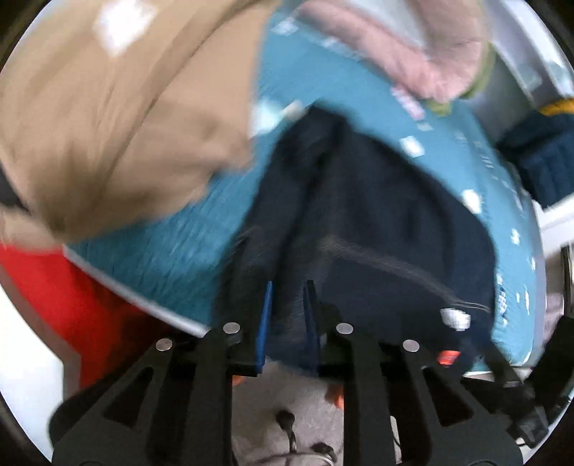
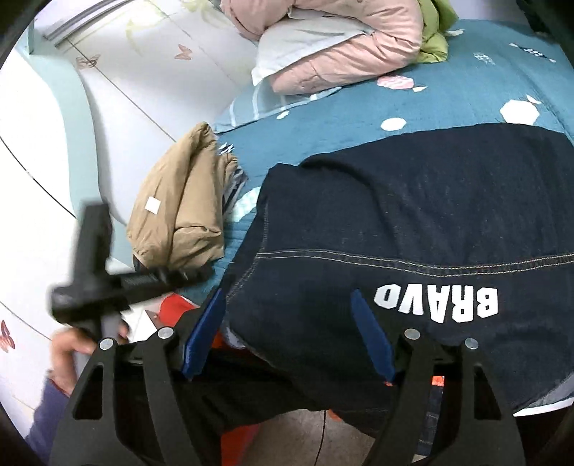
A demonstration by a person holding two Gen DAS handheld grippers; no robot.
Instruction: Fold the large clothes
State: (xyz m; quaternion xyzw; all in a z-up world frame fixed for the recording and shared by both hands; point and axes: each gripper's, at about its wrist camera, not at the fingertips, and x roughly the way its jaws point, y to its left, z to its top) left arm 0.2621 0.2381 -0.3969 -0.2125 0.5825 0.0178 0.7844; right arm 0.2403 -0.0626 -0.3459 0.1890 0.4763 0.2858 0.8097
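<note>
Navy garment (image 2: 412,229) lies spread across the near part of a bed covered by a teal quilt (image 2: 448,104), its lower edge hanging over the bed's near side. White block letters reading BRAVO (image 2: 436,300) appear upside down near that edge, below a line of pale double stitching.

Closest in the right wrist view, the right gripper (image 2: 290,333) has its blue-padded jaws spread wide, one at the garment's left border and one resting over the cloth beside the lettering; nothing is pinched between them.

In the blurred left wrist view, the left gripper (image 1: 288,315) has its jaws drawn close together with a fold of the navy cloth (image 1: 358,200) between them; whether they truly clamp it cannot be told through the blur. The same tool shows at the left of the right wrist view, held in the person's left hand (image 2: 68,346).

Further along, a folded tan garment (image 2: 183,211) sits at the bed's left edge, just beside the navy one. Something red (image 1: 71,286) shows below the bed edge.

Farthest away, a pink padded jacket (image 2: 344,46) lies on a white pillow (image 2: 294,43), with green fabric (image 2: 436,28) touching it
</note>
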